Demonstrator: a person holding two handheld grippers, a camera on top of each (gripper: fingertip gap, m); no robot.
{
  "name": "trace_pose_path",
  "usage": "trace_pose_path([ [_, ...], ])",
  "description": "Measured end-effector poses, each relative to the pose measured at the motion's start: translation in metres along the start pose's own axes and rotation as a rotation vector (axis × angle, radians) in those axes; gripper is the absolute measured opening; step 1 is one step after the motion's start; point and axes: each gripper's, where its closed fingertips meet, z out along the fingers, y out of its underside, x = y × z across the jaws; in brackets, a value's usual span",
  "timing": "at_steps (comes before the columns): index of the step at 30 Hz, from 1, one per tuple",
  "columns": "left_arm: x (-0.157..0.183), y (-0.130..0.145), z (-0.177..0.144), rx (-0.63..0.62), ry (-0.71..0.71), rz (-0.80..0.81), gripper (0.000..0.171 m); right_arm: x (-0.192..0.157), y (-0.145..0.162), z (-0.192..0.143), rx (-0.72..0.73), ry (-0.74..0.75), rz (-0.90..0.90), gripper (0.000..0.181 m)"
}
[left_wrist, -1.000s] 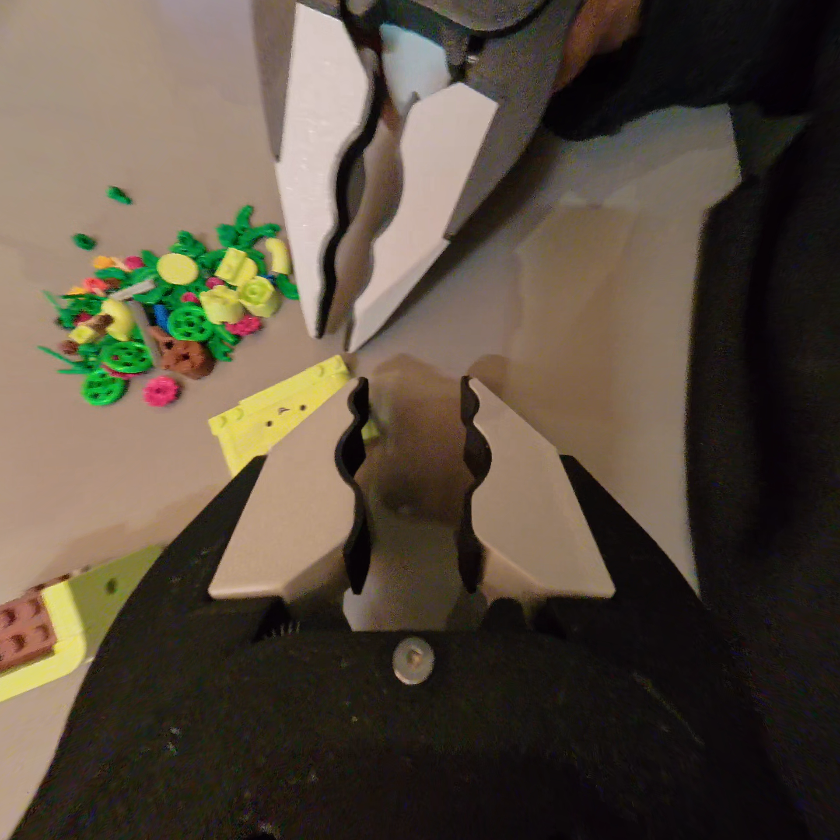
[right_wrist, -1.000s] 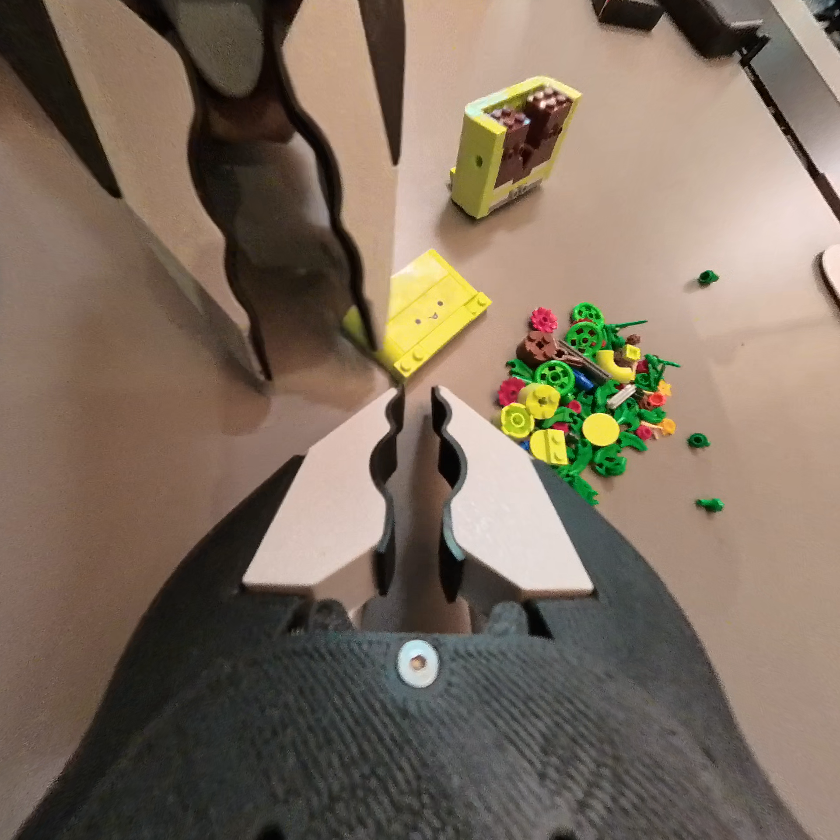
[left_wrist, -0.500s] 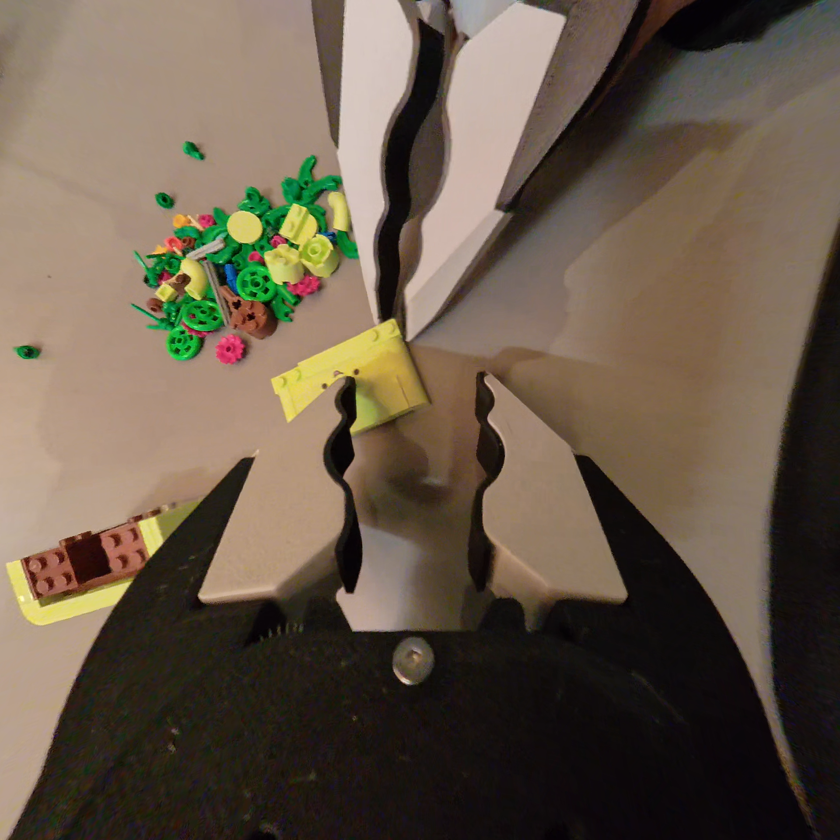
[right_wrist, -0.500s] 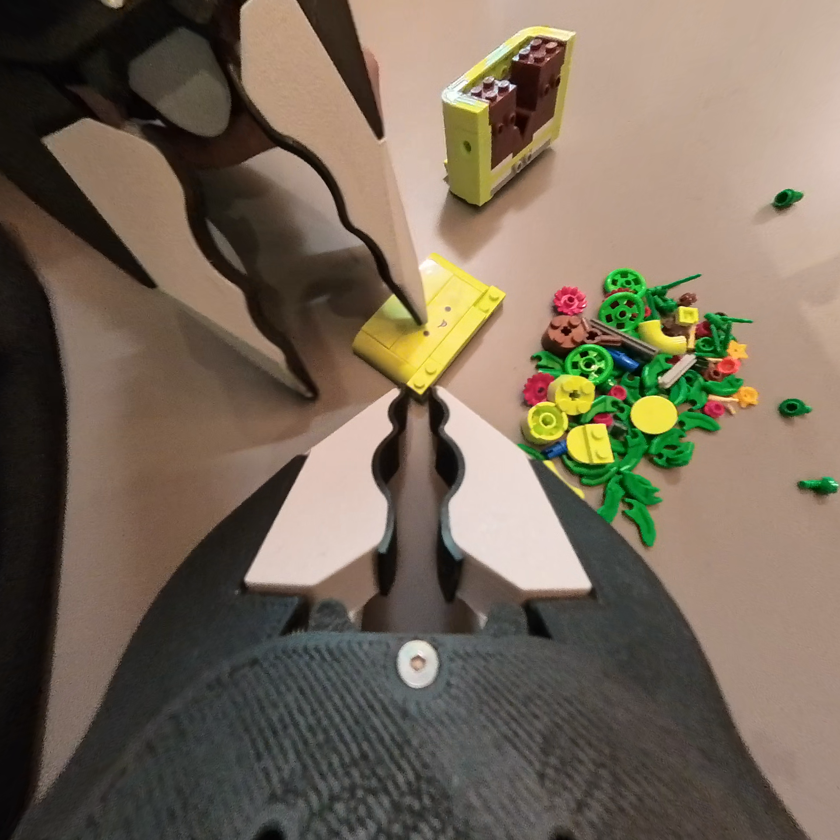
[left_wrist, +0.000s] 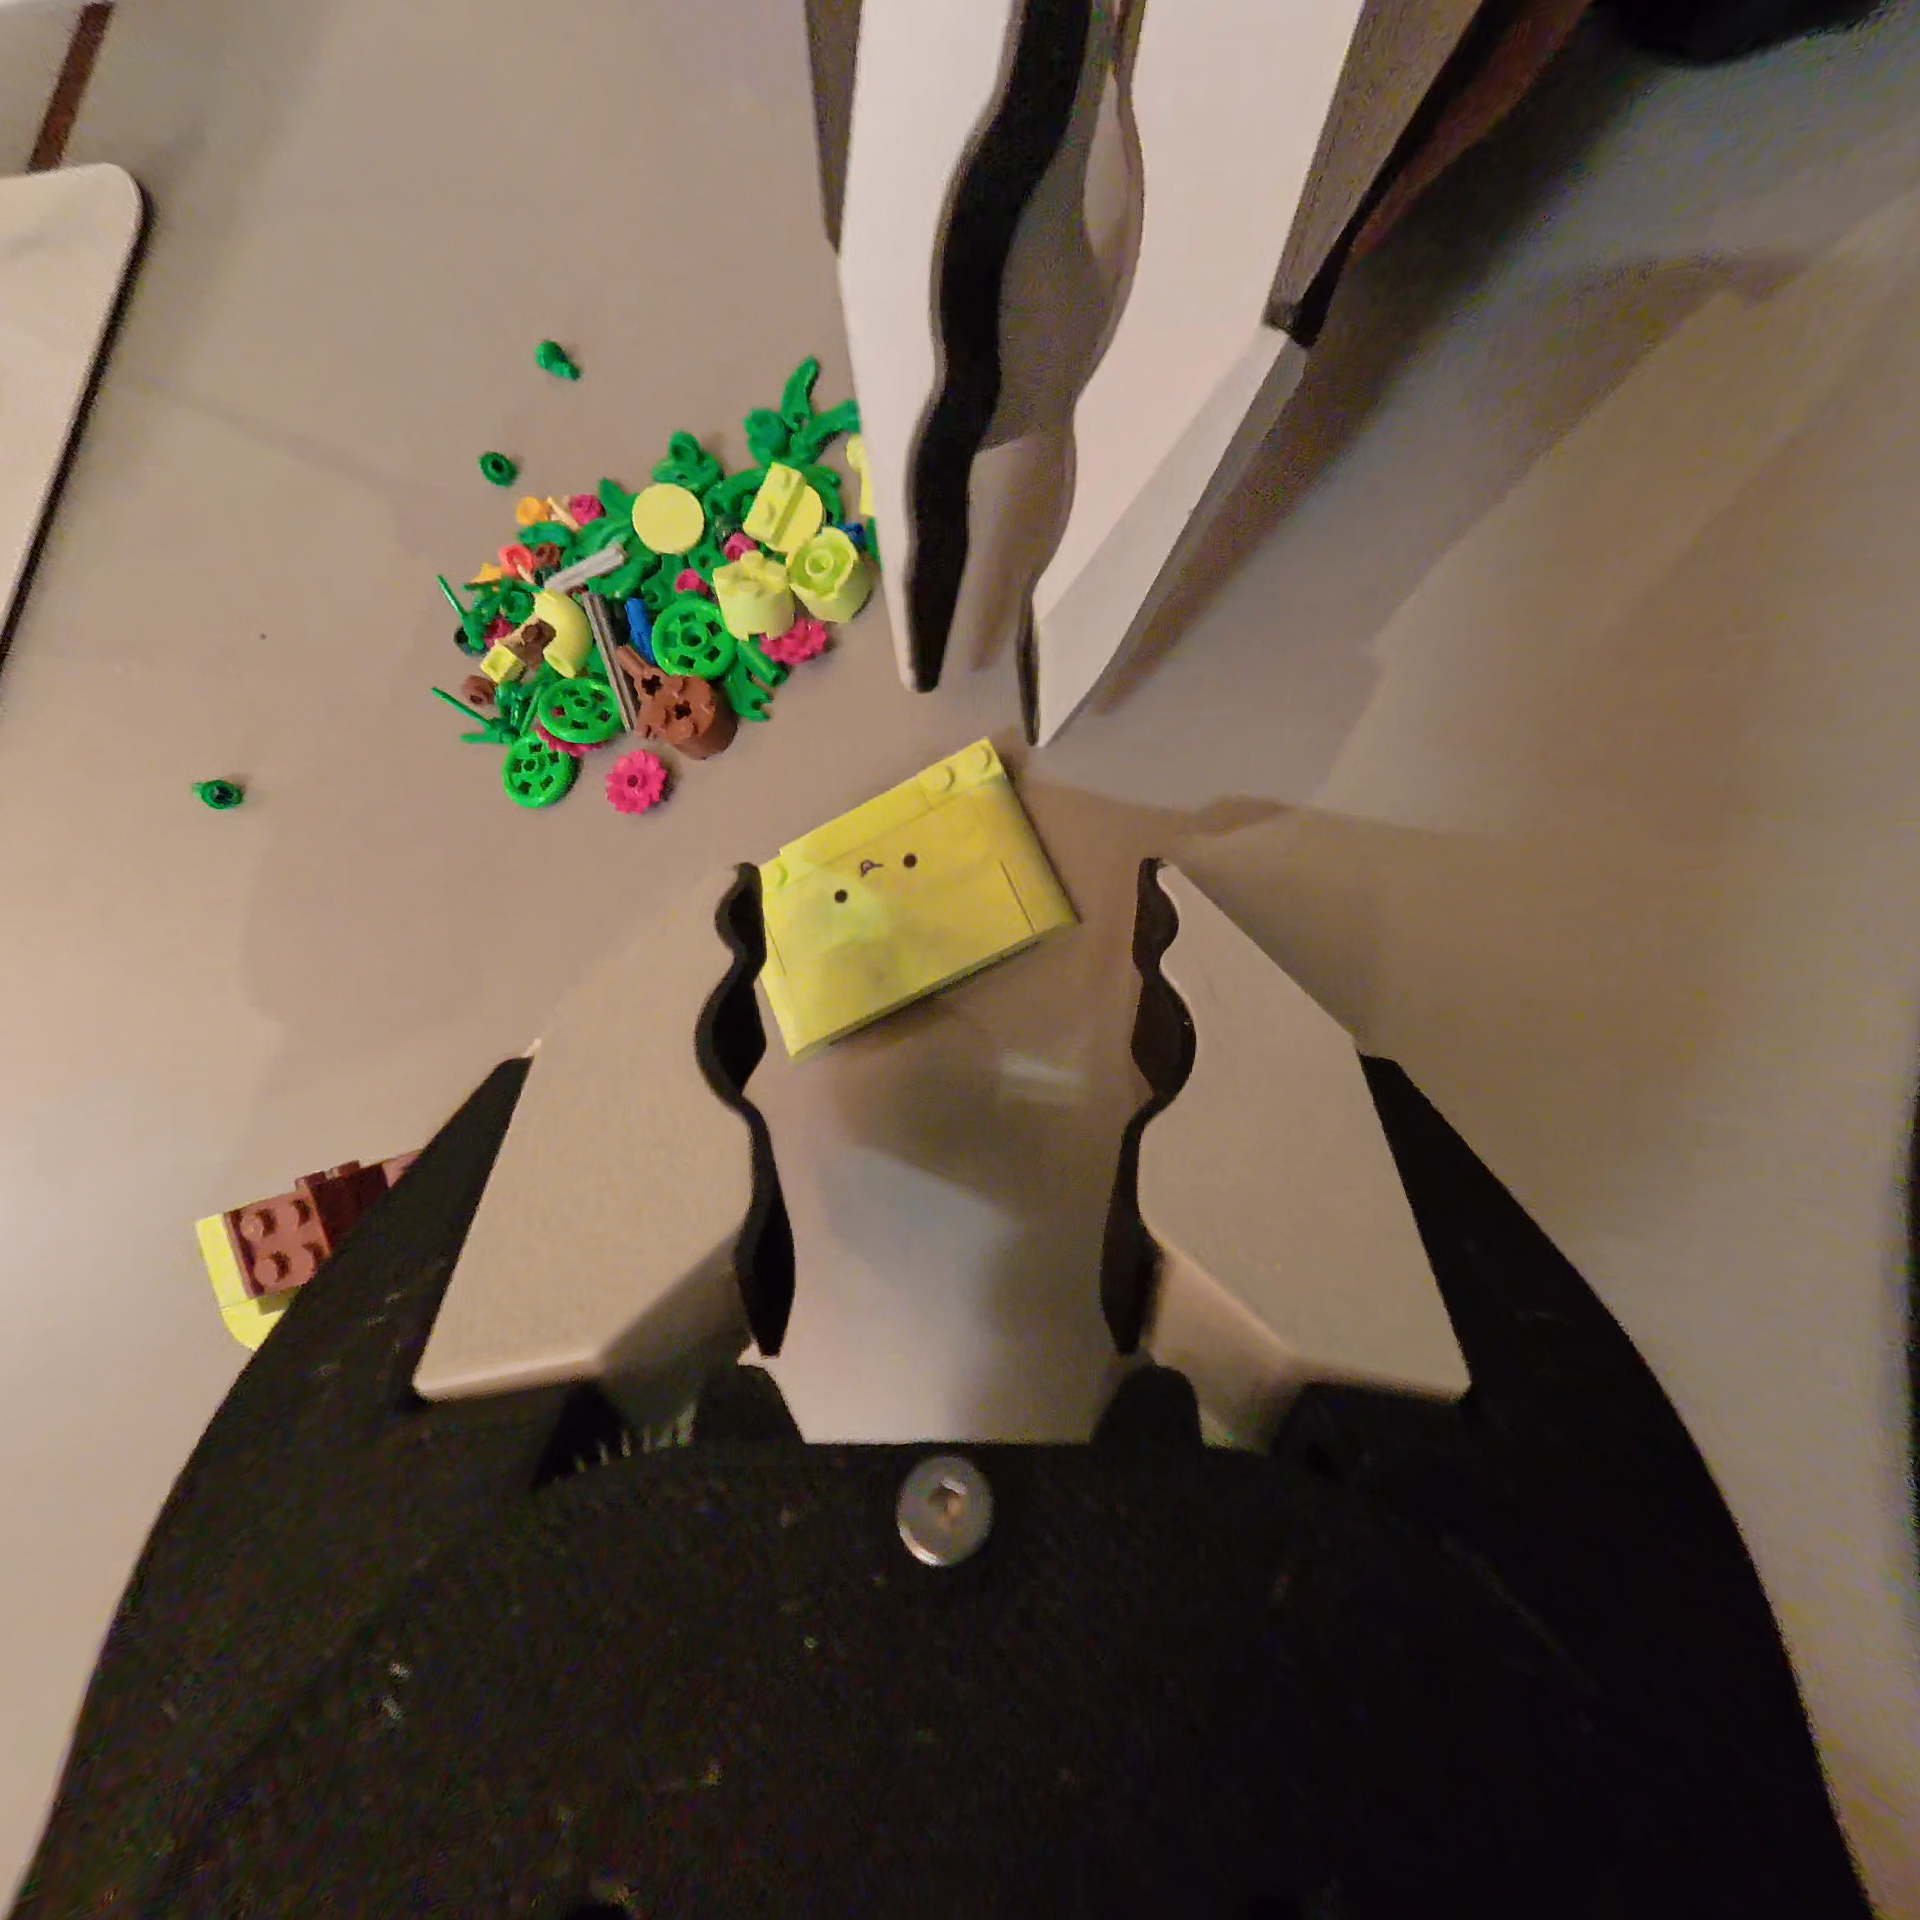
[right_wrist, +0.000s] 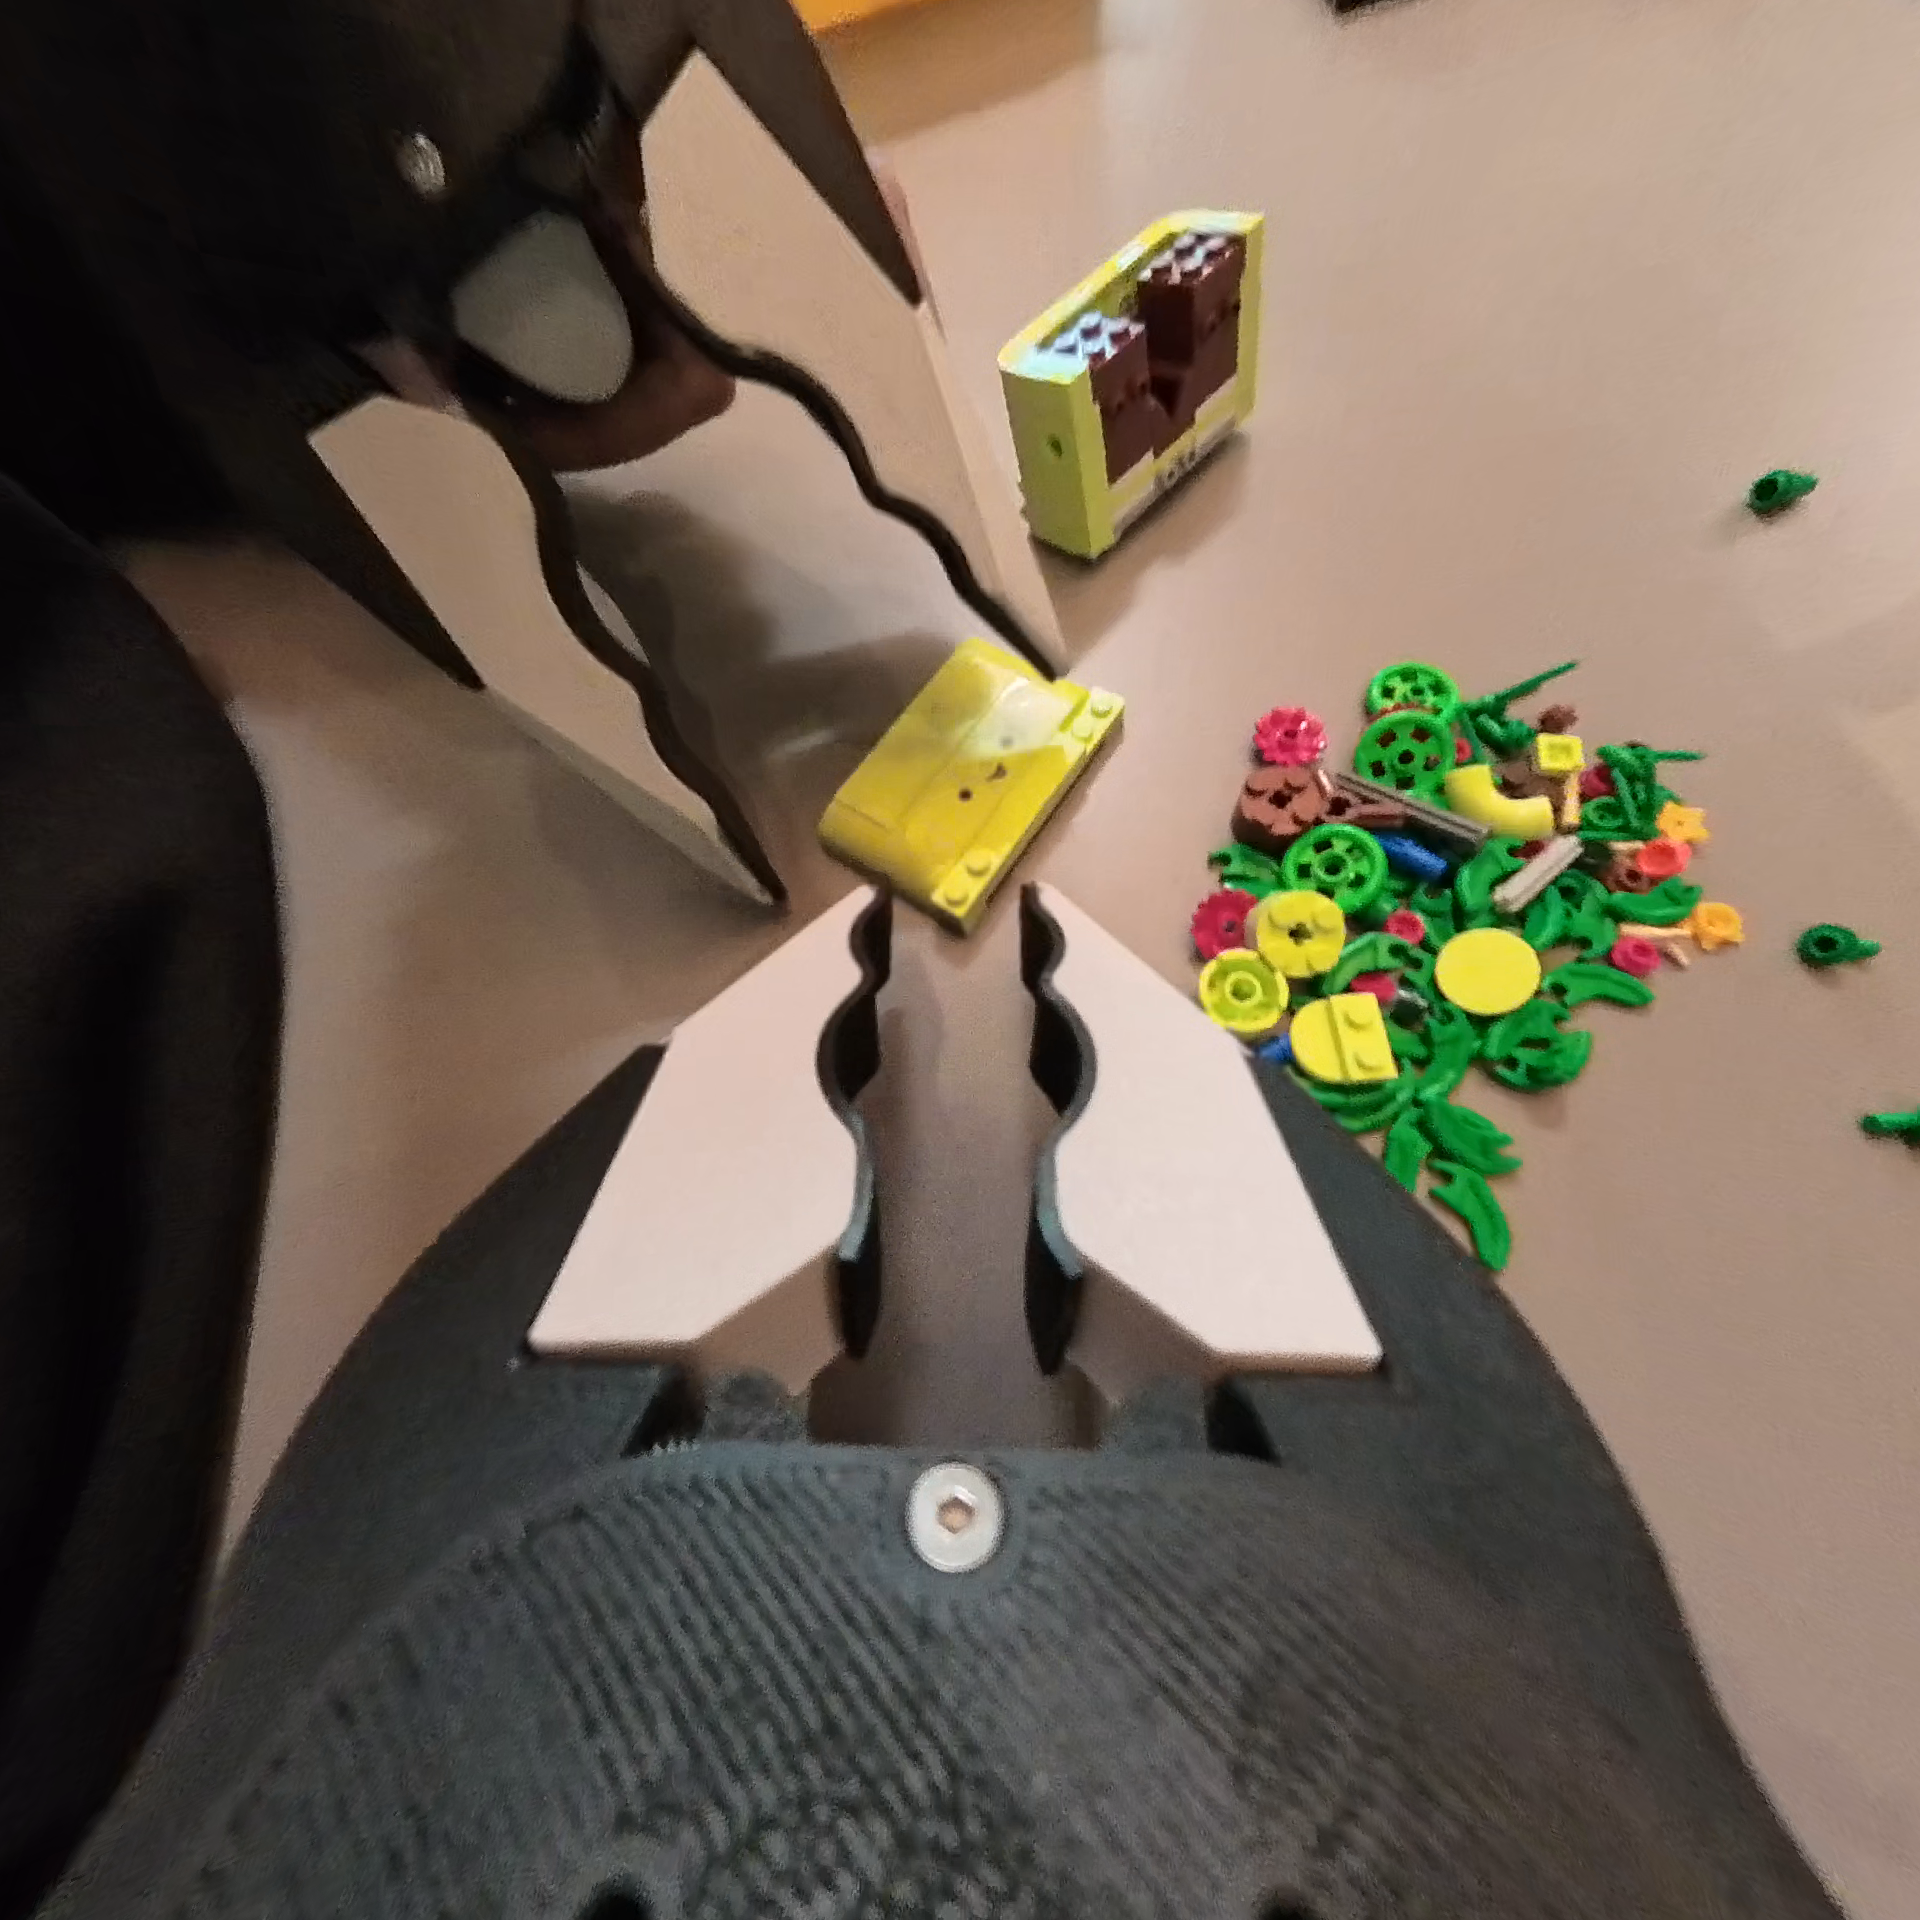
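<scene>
The yellow brick panel (left_wrist: 906, 914) and loose brick pieces (left_wrist: 665, 613) look glossy plastic on a smooth, faintly reflective table (left_wrist: 1558, 727).

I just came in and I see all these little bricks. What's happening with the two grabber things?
A person holds two grippers over a tan table. The left gripper, jaws wide open, sits around a flat yellow brick panel with a tiny face lying on the table. The right gripper, jaws slightly apart and empty, points at the panel's corner from the other side. Nearby lie a pile of small green, yellow and pink pieces and a yellow box with brown bricks.
</scene>
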Motion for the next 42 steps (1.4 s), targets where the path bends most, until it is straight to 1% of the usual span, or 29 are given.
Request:
trace_pose_path([
  [2, 0.000, 0.001, -0.002, 0.004, 0.004, -0.005, 0.072, 0.002, -0.003, 0.005, 0.002, 0.022, 0.004, 0.025],
  [4, -0.004, -0.002, -0.006, 0.031, 0.006, -0.034, 0.073, 0.005, 0.001, 0.011, -0.043, 0.057, -0.003, 0.023],
  [5, -0.006, -0.004, -0.008, 0.047, 0.008, -0.049, 0.073, 0.004, 0.004, 0.014, -0.066, 0.057, -0.005, 0.021],
  [6, -0.008, -0.005, -0.010, 0.060, 0.009, -0.060, 0.074, 0.001, 0.005, 0.016, -0.080, 0.048, -0.003, 0.012],
  [10, -0.007, -0.006, -0.013, 0.084, 0.038, -0.042, 0.080, -0.002, 0.009, 0.015, -0.094, 0.032, -0.034, 0.007],
  [14, 0.002, -0.006, -0.011, 0.092, 0.079, 0.001, 0.085, -0.008, 0.015, 0.008, -0.104, -0.044, -0.059, 0.004],
  [15, 0.005, -0.006, -0.011, 0.095, 0.095, 0.009, 0.087, -0.011, 0.018, 0.006, -0.112, -0.077, -0.078, 0.000],
  [17, 0.014, -0.006, -0.010, 0.100, 0.139, 0.023, 0.090, -0.018, 0.024, -0.001, -0.122, -0.138, -0.124, 0.000],
  [19, 0.021, -0.006, -0.008, 0.105, 0.175, 0.033, 0.093, -0.018, 0.026, -0.005, -0.122, -0.149, -0.138, 0.000],
  [21, 0.022, 0.002, -0.002, 0.049, 0.177, 0.061, 0.093, -0.014, 0.026, -0.005, -0.119, -0.130, -0.122, 0.000],
  [24, 0.012, 0.003, -0.005, 0.023, 0.145, 0.065, 0.094, -0.011, 0.021, -0.002, -0.100, -0.087, -0.119, 0.019],
  [26, 0.006, -0.002, -0.009, 0.059, 0.129, 0.041, 0.093, -0.008, 0.014, 0.003, -0.076, -0.040, -0.127, 0.032],
  [28, 0.006, -0.001, -0.009, 0.061, 0.148, 0.017, 0.095, -0.008, 0.006, 0.008, -0.055, -0.001, -0.119, 0.034],
  [32, 0.001, 0.002, -0.008, 0.041, 0.125, 0.034, 0.095, -0.007, -0.002, 0.020, -0.052, 0.038, -0.038, 0.042],
  [37, -0.001, 0.004, -0.019, 0.044, 0.148, 0.016, 0.090, -0.009, -0.004, 0.030, -0.074, -0.013, 0.058, 0.040],
  [39, -0.001, 0.010, -0.023, 0.017, 0.161, 0.010, 0.086, -0.013, -0.004, 0.031, -0.081, -0.043, 0.051, 0.030],
  [41, -0.003, 0.017, -0.026, -0.006, 0.162, 0.002, 0.081, -0.016, -0.003, 0.031, -0.086, -0.060, 0.046, 0.025],
  [42, -0.004, 0.020, -0.028, -0.016, 0.161, -0.004, 0.081, -0.017, -0.003, 0.031, -0.089, -0.068, 0.038, 0.024],
])
